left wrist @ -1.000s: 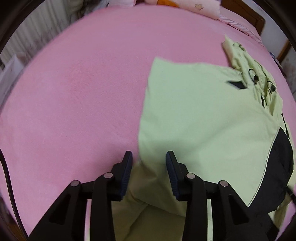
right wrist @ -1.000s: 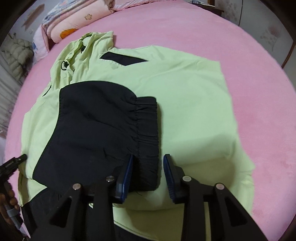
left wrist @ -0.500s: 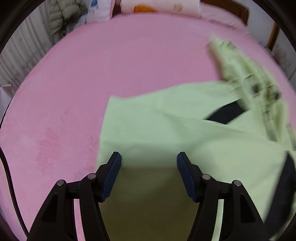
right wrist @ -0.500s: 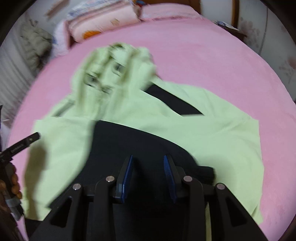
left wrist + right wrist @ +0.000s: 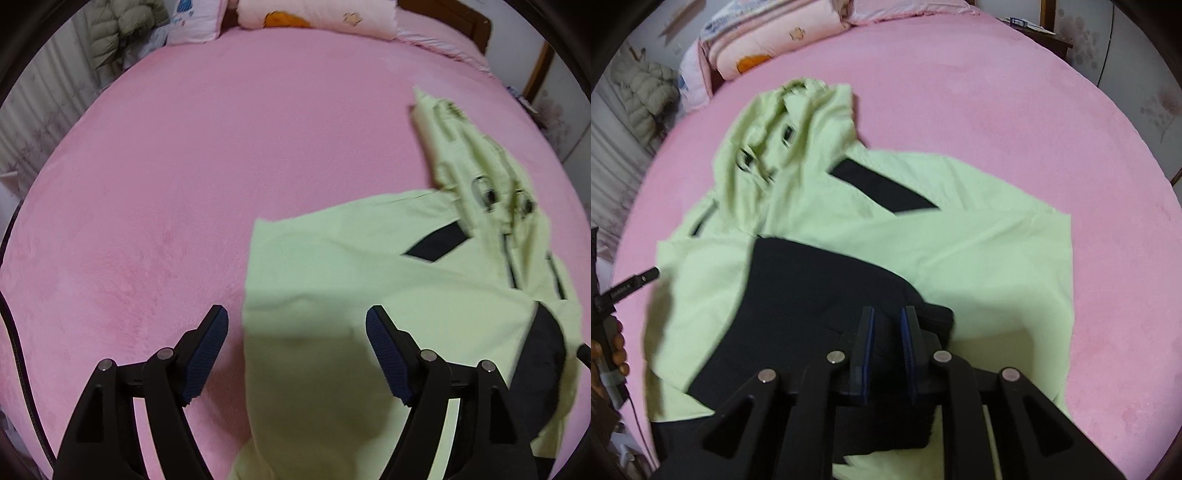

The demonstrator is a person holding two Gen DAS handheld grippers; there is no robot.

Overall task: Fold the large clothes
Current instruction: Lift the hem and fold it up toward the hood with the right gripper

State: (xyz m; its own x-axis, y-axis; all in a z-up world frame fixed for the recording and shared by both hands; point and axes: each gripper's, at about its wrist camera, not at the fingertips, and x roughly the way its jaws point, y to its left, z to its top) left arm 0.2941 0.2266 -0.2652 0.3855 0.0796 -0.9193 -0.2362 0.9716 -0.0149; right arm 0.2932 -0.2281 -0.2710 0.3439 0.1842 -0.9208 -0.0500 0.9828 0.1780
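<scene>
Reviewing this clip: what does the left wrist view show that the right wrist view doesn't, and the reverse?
Only the left wrist view shows the left gripper, its jaws wide apart over the near left edge of the green jacket.

Only the right wrist view shows the right gripper, jaws nearly closed above the black sleeve folded across the jacket front; whether they pinch fabric is unclear. It also shows a hand at the left edge.

Both show the jacket's hood, the pink bedspread and the pillows.
</scene>
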